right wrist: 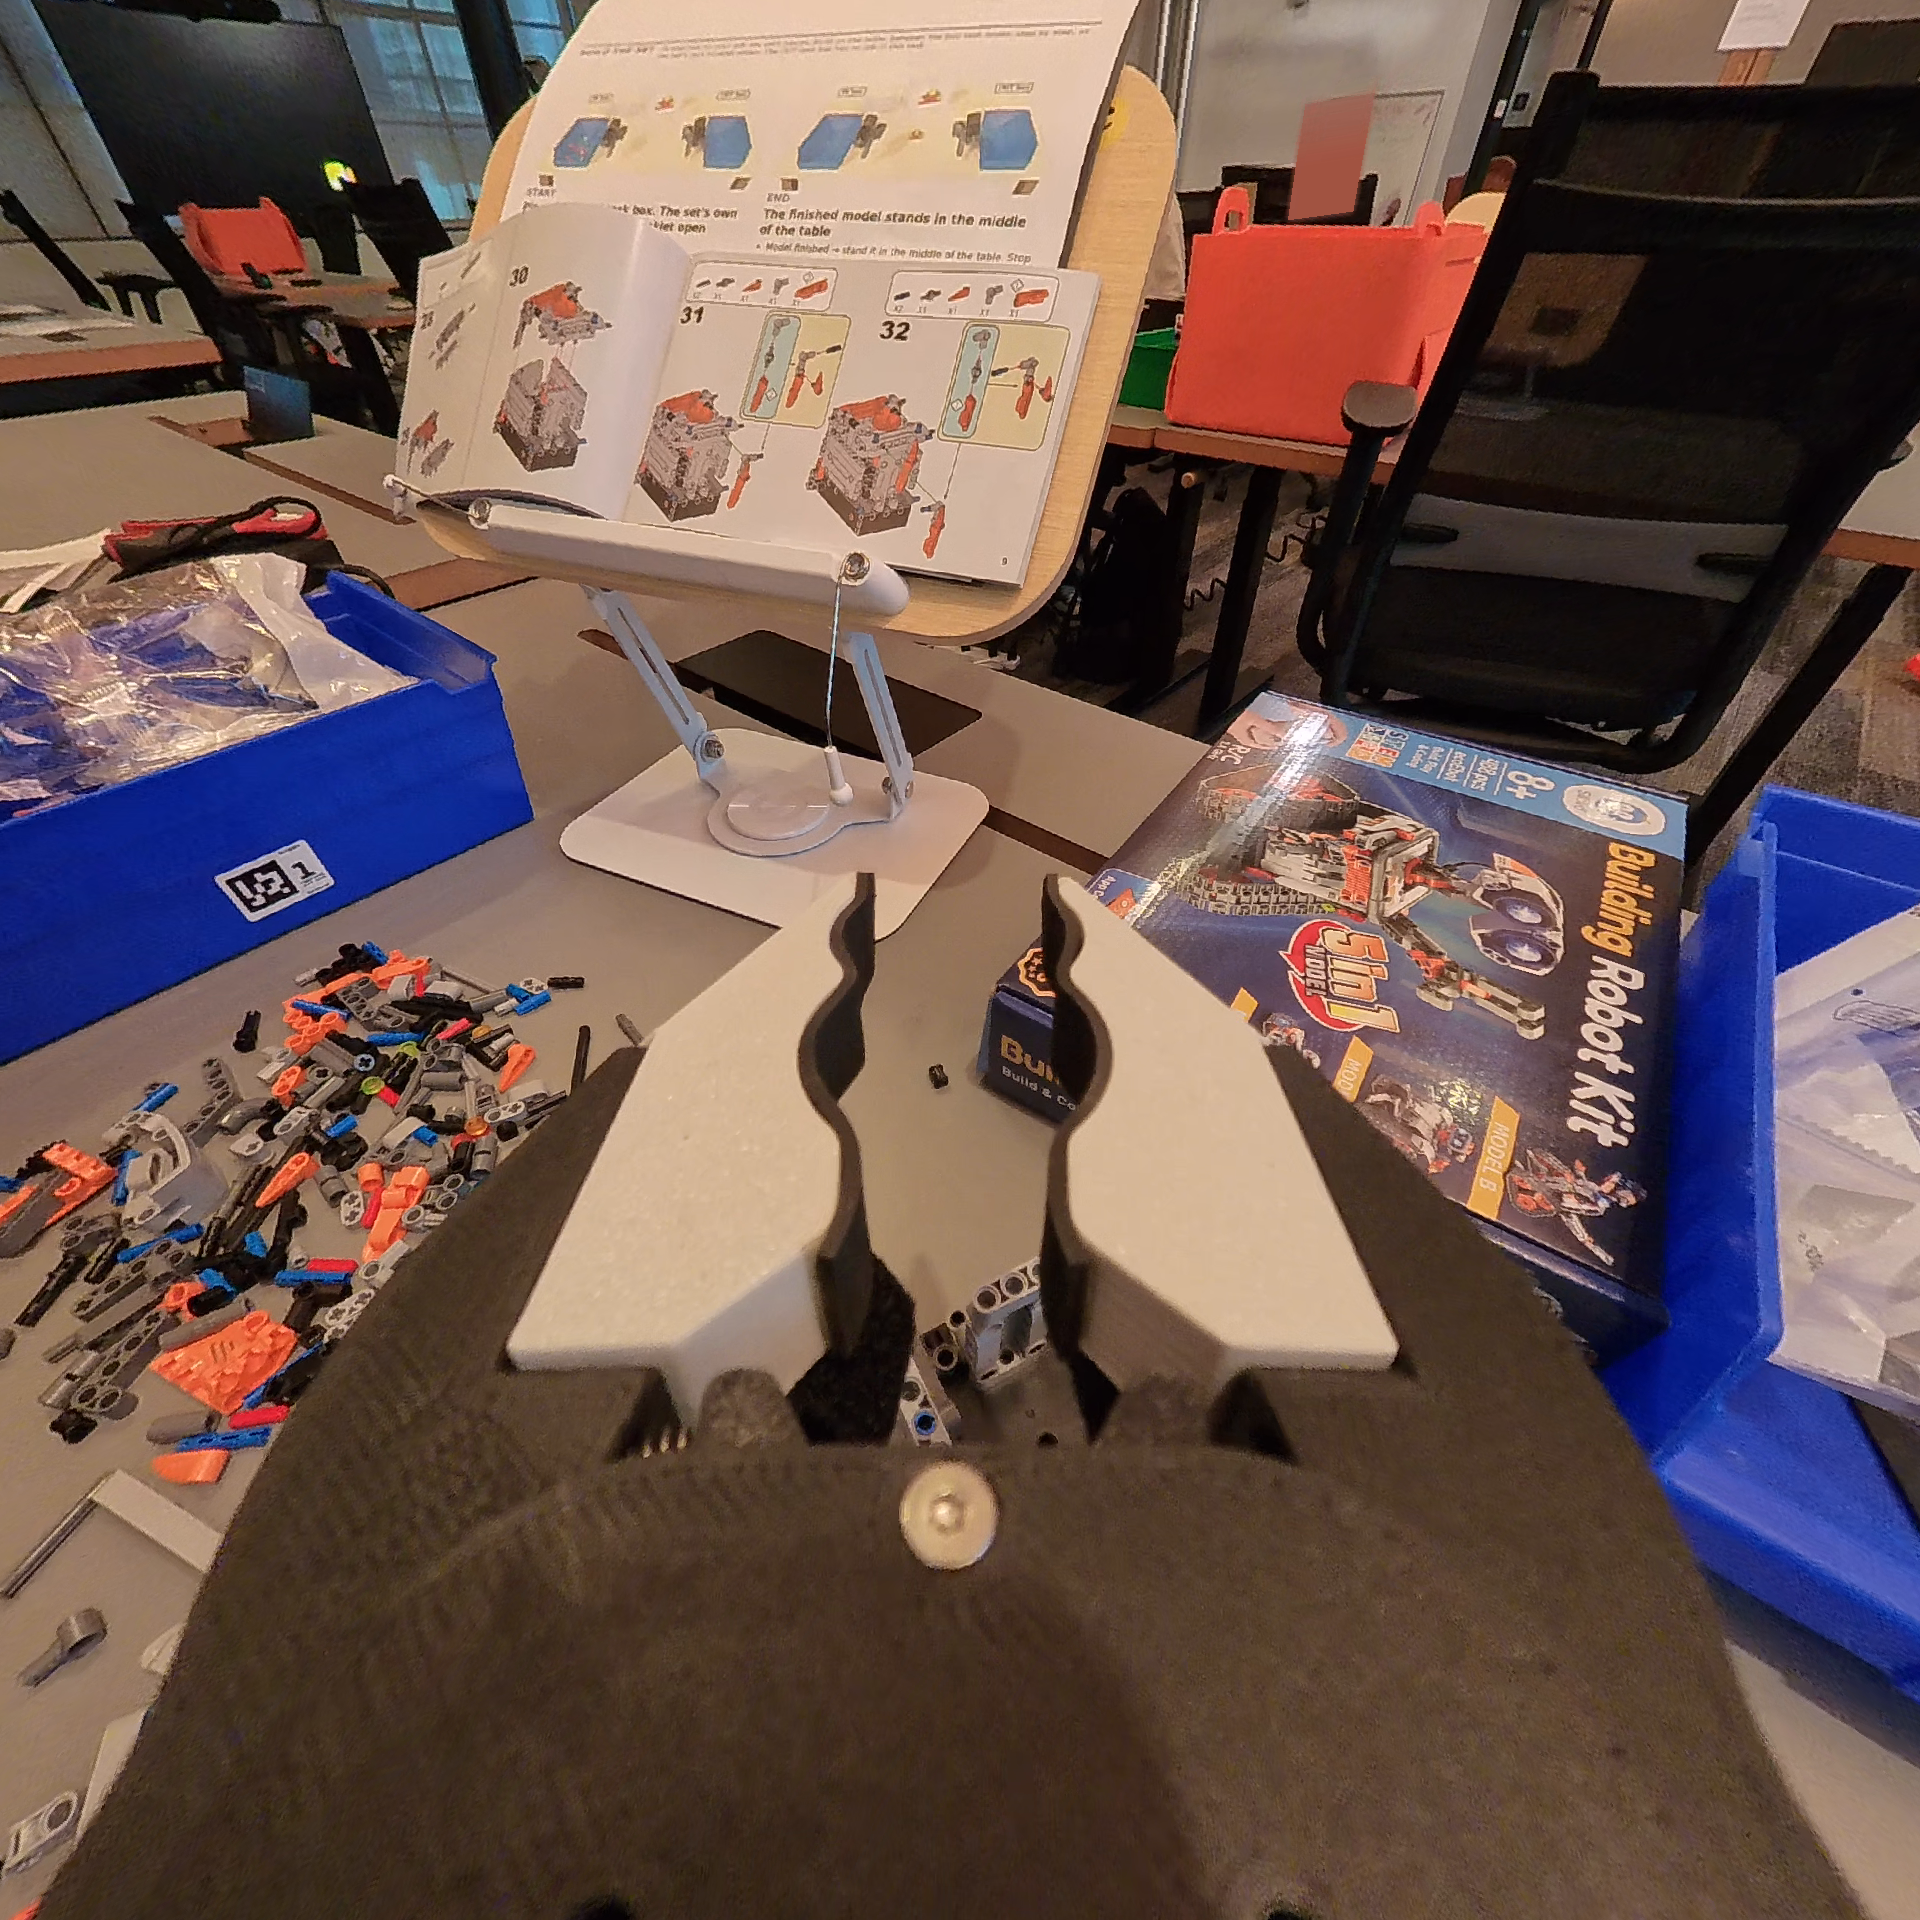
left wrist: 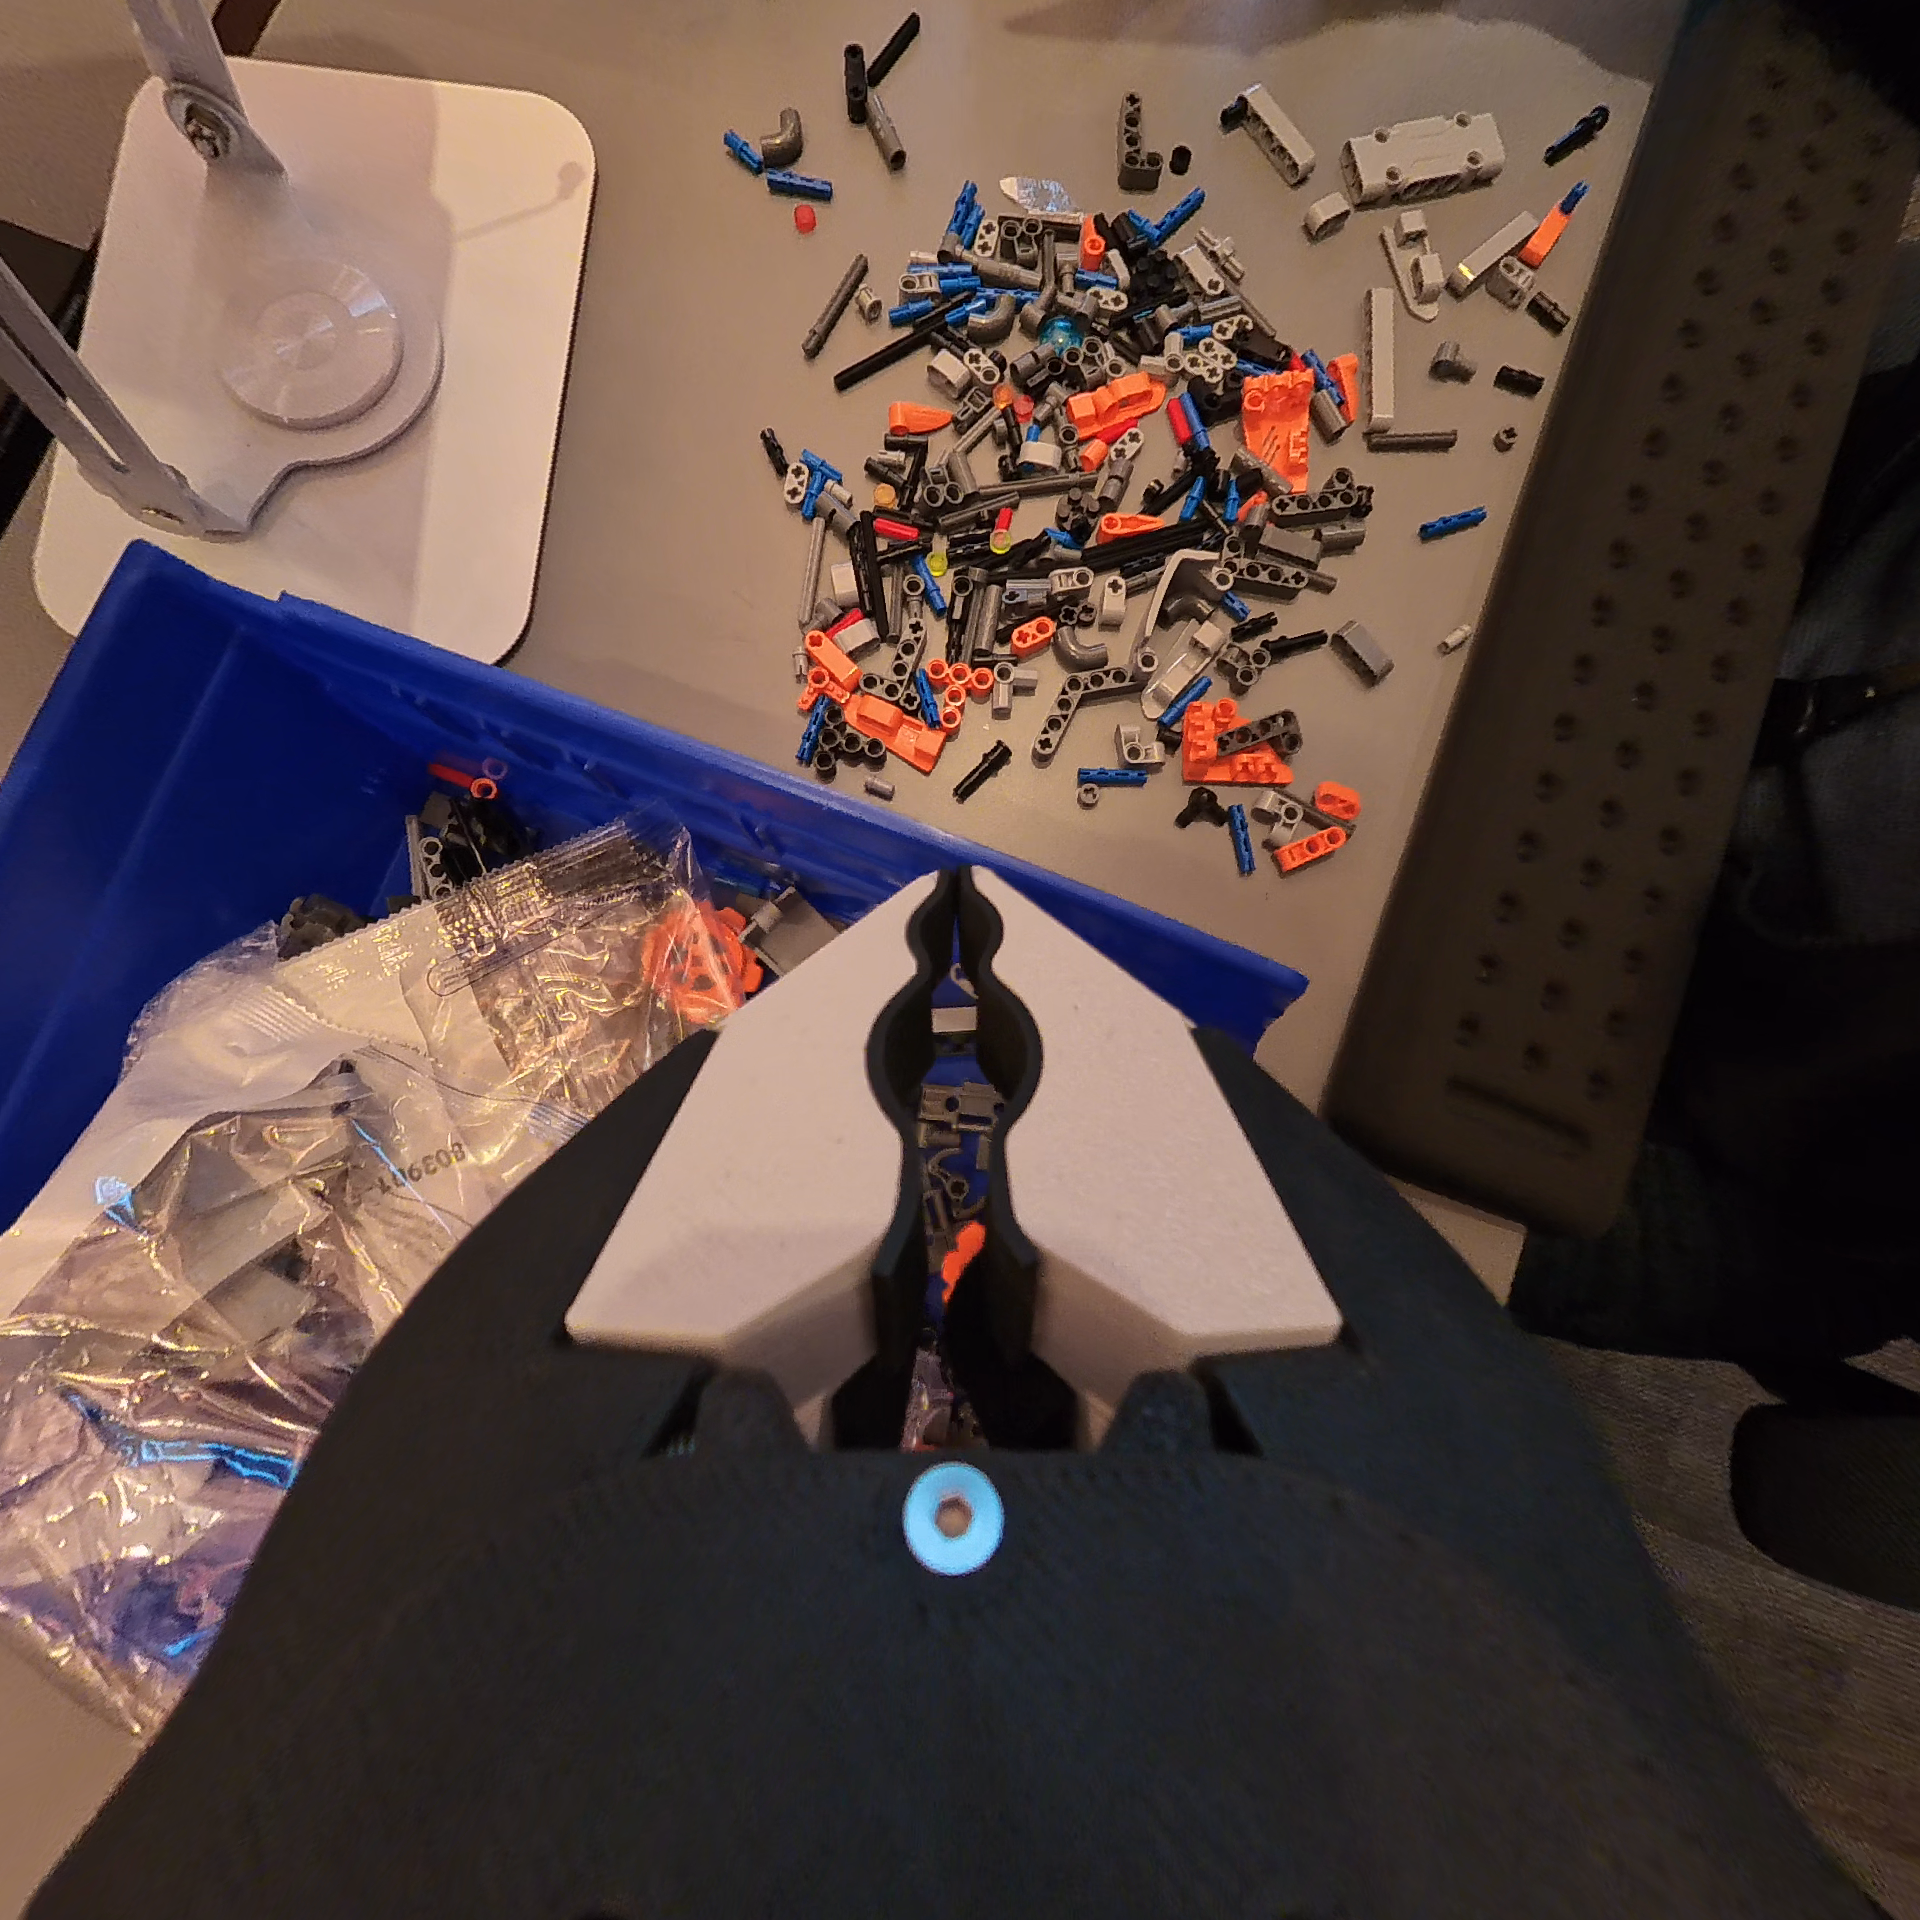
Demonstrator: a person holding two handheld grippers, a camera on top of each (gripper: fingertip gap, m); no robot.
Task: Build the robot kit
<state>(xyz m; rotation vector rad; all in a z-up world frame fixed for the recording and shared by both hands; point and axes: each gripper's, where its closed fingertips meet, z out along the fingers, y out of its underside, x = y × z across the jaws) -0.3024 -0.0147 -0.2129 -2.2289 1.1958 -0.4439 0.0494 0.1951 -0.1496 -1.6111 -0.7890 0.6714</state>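
My left gripper is shut and empty. It hangs over the near right corner of a blue bin that holds clear plastic bags and small loose parts. A pile of small orange, black, grey and blue building pieces lies on the grey table beyond the bin. My right gripper is open and empty above the table. A small grey built assembly shows between its fingers near their base. A tiny black piece lies on the table between the fingers. The pile of pieces is to its left.
A white book stand holds an open instruction booklet behind the table's middle. A kit box lies at the right beside a second blue bin. A dark perforated chair part borders the table's right edge. Across from one pair of fingers to the other is roughly 40 cm.
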